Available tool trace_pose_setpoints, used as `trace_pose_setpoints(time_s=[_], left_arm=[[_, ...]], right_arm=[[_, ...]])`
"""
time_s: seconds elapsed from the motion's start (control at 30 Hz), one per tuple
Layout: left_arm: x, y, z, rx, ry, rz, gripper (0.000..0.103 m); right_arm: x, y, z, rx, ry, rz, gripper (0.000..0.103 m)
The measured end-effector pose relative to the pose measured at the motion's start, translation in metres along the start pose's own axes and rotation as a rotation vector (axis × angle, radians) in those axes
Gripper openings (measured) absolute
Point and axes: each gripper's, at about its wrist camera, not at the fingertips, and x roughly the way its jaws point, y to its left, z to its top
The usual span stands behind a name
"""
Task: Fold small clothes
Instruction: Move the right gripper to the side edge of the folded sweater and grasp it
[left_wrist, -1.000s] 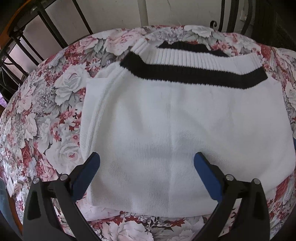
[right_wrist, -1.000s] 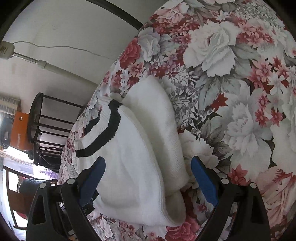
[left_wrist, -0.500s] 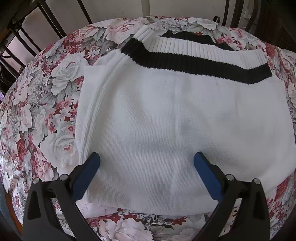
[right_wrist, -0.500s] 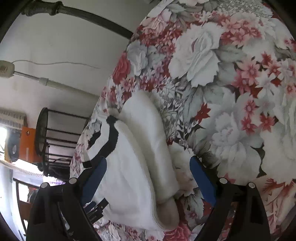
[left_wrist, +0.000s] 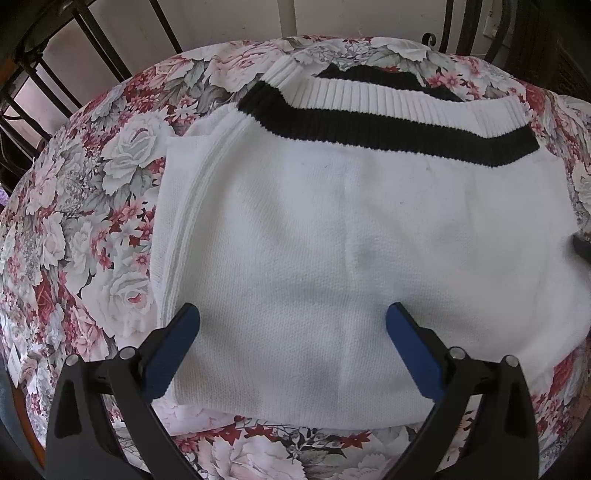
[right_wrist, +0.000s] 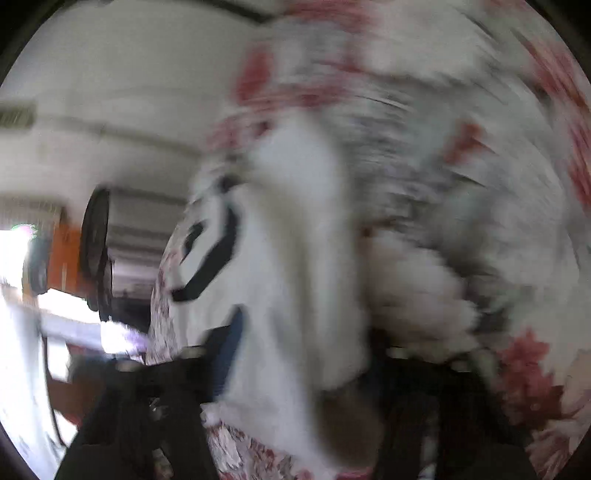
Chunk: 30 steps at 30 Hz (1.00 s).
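Over floral cloth (left_wrist: 92, 206), left gripper (left_wrist: 291, 332) gapes; right gripper (right_wrist: 295, 354) closing around knit sweater (left_wrist: 369, 240).

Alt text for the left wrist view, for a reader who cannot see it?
A folded white knit top with a black neck stripe lies flat on a floral tablecloth. The left hand-held gripper, blue pads wide apart, hovers above its near edge.
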Motion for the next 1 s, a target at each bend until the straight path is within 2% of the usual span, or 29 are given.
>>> trace_pose_setpoints(time_s=[0.1, 0.3, 0.5, 0.63, 0.93, 1.0], left_arm=[[-0.001, 0.000, 0.000, -0.005, -0.003, -0.007, 0.098], [-0.003, -0.001, 0.000, -0.004, -0.012, -0.007, 0.098], [-0.004, -0.005, 0.001, 0.002, -0.016, -0.006, 0.098], [-0.006, -0.009, 0.000, 0.017, -0.024, 0.008, 0.098], [-0.008, -0.018, -0.001, 0.038, -0.037, 0.032, 0.098], [-0.008, -0.019, -0.001, 0.037, -0.037, 0.033, 0.098]], right_arm=[[-0.004, -0.015, 0.003, 0.104, -0.019, 0.068, 0.039], [0.004, 0.004, -0.003, -0.026, -0.018, 0.013, 0.050], [0.012, 0.000, -0.008, -0.016, -0.030, 0.016, 0.050], [0.012, -0.003, -0.005, -0.017, -0.021, 0.049, 0.056], [0.012, -0.001, -0.004, -0.026, -0.011, 0.036, 0.057], [0.015, 0.007, -0.006, -0.037, -0.016, 0.009, 0.050]])
